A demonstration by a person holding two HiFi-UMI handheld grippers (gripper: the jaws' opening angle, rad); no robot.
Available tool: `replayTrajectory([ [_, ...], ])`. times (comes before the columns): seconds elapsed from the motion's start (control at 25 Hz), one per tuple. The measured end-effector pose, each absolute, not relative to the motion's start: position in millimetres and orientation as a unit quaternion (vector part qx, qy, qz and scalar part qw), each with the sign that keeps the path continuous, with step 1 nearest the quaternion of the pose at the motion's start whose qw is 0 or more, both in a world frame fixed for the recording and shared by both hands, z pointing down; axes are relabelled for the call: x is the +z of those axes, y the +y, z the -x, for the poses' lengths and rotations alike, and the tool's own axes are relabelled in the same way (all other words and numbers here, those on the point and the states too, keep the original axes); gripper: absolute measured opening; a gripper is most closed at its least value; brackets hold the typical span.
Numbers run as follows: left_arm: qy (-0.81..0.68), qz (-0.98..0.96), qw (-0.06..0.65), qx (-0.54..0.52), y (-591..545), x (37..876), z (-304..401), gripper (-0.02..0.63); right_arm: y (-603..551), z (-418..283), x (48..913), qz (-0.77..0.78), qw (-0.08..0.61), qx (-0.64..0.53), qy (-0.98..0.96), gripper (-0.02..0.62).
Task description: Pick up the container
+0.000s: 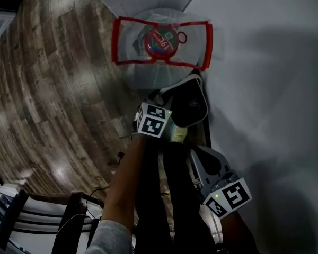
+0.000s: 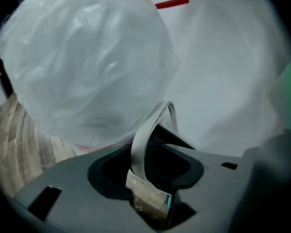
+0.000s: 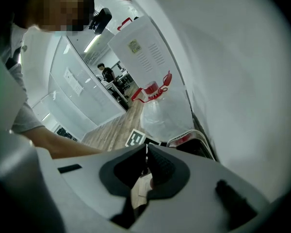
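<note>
The container (image 1: pixel 190 103) is a black tub with a pale rim, tilted just below the bin's edge. My left gripper (image 1: pixel 176 123) is right at it. In the left gripper view the pale rim (image 2: pixel 144 140) runs as a curved strip up between the jaws, which stand wide apart, and the left gripper (image 2: pixel 153 152) does not press on it. My right gripper (image 1: pixel 197 153) hangs lower right of the tub. Its pads (image 3: pixel 157 165) meet with nothing between them. The right gripper view shows the tub (image 3: pixel 196 147) ahead.
A bin lined with a clear bag (image 1: pixel 159 62) with a red drawstring holds a round red-lidded thing (image 1: pixel 160 40). A white wall (image 1: pixel 270 89) runs along the right. The wood floor (image 1: pixel 47 89) lies left, dark furniture (image 1: pixel 42 216) at the bottom left. A person (image 3: pixel 106 73) stands far off.
</note>
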State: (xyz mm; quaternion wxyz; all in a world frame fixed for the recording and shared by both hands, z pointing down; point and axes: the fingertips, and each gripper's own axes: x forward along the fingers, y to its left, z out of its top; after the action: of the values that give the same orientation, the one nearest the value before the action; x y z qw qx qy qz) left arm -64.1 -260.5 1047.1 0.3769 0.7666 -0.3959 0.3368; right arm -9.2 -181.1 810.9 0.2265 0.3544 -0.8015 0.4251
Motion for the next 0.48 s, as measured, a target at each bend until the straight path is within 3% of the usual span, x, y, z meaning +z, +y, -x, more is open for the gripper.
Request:
replayTrajectory([
  [0.12,-0.392,-0.763,0.375,0.352,-264,1050,60,0.183,-181,9,811,-0.355,0.227,0.423,-0.802,0.026],
  [0.24,-0.374,-0.773,0.36,0.365,-254,1039,55,0.095,-185,7,803,-0.356,0.221,0.422,-0.804,0.026],
  [0.48,-0.269,-0.807,0.292,0.437,-234,1031,6,0.089,-193,6,792,-0.357,0.218,0.419,-0.806,0.026],
])
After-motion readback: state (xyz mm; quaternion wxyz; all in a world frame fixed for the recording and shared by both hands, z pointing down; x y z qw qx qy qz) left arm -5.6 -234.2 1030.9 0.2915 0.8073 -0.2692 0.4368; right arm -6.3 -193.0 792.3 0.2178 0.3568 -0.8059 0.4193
